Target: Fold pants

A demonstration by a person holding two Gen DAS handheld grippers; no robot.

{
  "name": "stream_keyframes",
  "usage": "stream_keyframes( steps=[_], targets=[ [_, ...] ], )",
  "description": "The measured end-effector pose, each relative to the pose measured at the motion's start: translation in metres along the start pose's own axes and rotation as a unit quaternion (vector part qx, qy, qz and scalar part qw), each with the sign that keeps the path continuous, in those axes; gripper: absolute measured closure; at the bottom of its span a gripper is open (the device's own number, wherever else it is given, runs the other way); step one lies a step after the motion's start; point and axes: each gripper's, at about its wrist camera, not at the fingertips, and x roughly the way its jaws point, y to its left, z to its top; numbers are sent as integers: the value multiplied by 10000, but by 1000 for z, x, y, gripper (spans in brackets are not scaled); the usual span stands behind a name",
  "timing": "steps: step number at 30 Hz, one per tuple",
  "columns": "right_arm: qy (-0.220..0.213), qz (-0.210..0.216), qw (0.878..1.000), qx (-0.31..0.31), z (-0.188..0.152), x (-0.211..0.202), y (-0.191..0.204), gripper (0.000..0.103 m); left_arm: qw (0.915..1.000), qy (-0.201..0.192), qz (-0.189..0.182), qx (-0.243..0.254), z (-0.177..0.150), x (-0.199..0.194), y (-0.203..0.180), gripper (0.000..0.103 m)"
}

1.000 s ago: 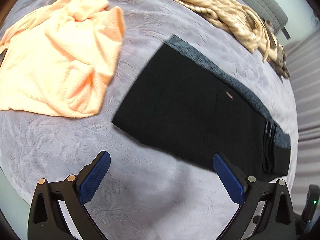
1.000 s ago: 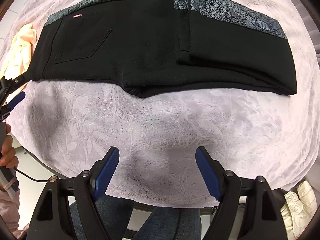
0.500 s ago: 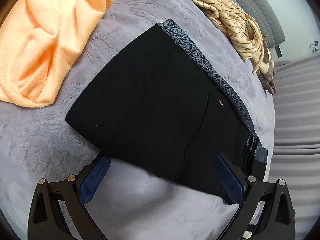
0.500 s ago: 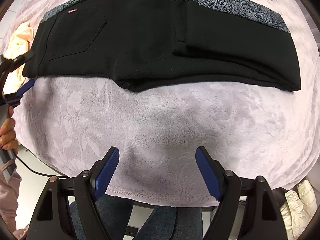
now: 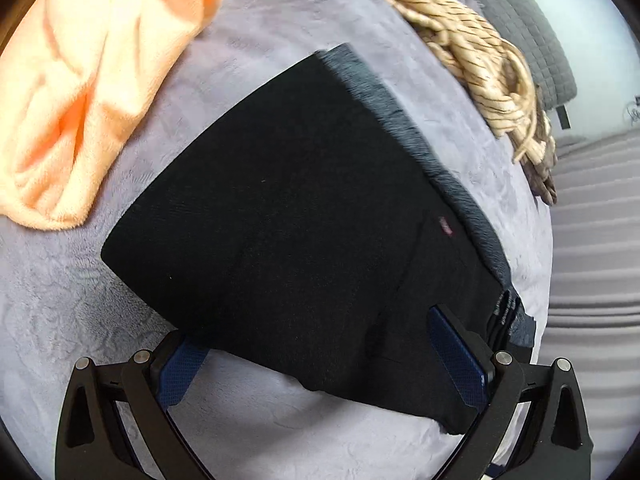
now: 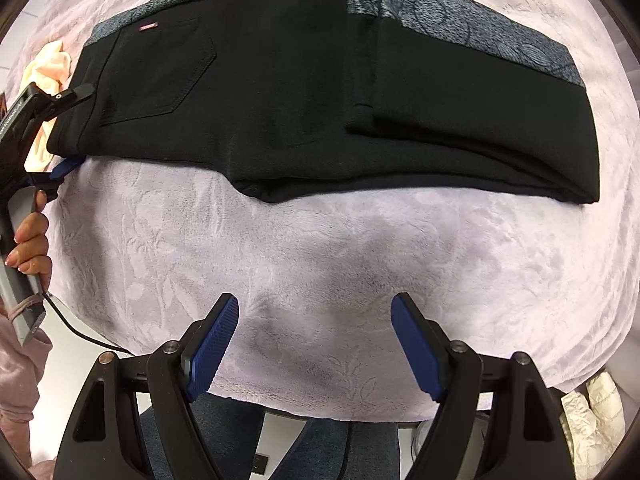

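Change since a second ago: left gripper (image 5: 320, 364) has come down and forward to the waist end of the pants (image 5: 304, 240); earlier it hung clear of them over bare cover. Right gripper (image 6: 314, 344) has kept its place.
Pants: black, folded lengthwise, lying flat across the lilac plush cover (image 6: 320, 264) on the desk, with a grey patterned band (image 6: 460, 24) along the far edge, a back pocket (image 6: 160, 76) facing up and a small red tag (image 6: 147, 27) above it.
Left fingers: spread wide; one blue pad (image 5: 178, 372) sits at or under the near edge of the waist end, the other pad (image 5: 456, 352) rests over the black cloth. Whether they press on the fabric cannot be told; they have not closed.
Right fingers: wide apart, nothing between them, pointing down at bare cover just in front of the pants' near edge.
Hand: the person's left hand (image 6: 32, 240) grips the left gripper's handle at the desk's left side.
Other cloth: an orange towel (image 5: 80, 92) lies crumpled near the waist end; a beige striped garment (image 5: 476, 48) lies beyond the pants.
Containers: no bin, box or basket in either view.
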Motion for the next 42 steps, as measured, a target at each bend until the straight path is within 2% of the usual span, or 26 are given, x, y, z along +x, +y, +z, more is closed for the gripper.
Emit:
stream_keyframes(
  steps=[4,6,9,11,13,15,16,18,20,22,23,26,29,35,36,37,38,39,42],
  targets=[
    [-99,101,9999,-47,1,-3,4,22,9977,-386,-364,416,1,-20,-21,0],
    [-193,142,9997,-60,6,-8,5,22,9977,-363,-365,440,7,-16,-23,0],
    [-297,138,9994,-126,20,-19,7,21,9996,-164,-102,219,15,6,-11,0],
    [-418,106,9988,-213,33,-30,10,22,9996,-63,206,180,17,18,-3,5],
    [-534,135,9981,-282,46,-41,15,22,9980,-77,567,284,19,21,-2,25],
    [-663,213,9969,-376,61,-55,20,22,9947,-202,878,496,18,17,-7,38],
    [-740,263,9959,-447,72,-63,25,22,9929,-264,966,644,17,15,-10,41],
    [-815,363,9945,-541,87,-73,31,22,9885,-399,1137,913,13,13,-19,45],
    [-864,562,9927,-629,103,-83,39,22,9794,-549,1431,1314,8,12,-32,46],
    [-857,757,9909,-710,121,-93,51,22,9739,-613,1597,1491,4,13,-38,46],
    [-843,869,9897,-766,130,-97,58,22,9739,-614,1608,1481,5,14,-39,46],
    [-805,1077,9863,-960,155,-107,80,21,9784,-558,1500,1305,9,15,-33,46],
    [-778,1047,9843,-1186,171,-109,107,22,9793,-536,1466,1289,10,15,-30,46],
    [-511,1095,9816,-1480,183,-96,144,22,9854,-527,1180,1111,10,13,-20,44],
    [-487,1097,9814,-1499,183,-93,147,22,9867,-534,1092,1077,10,13,-18,39],
    [-446,1099,9814,-1510,183,-90,151,22,9893,-496,933,1006,10,14,-14,28],
    [-407,1103,9815,-1513,184,-88,151,22,9925,-439,725,881,11,15,-10,24],
    [-372,1101,9816,-1516,184,-85,152,22,9956,-432,496,662,13,17,-4,21],
    [-304,1071,9824,-1499,186,-80,154,22,9984,-361,378,221,20,24,7,23]
  ],
)
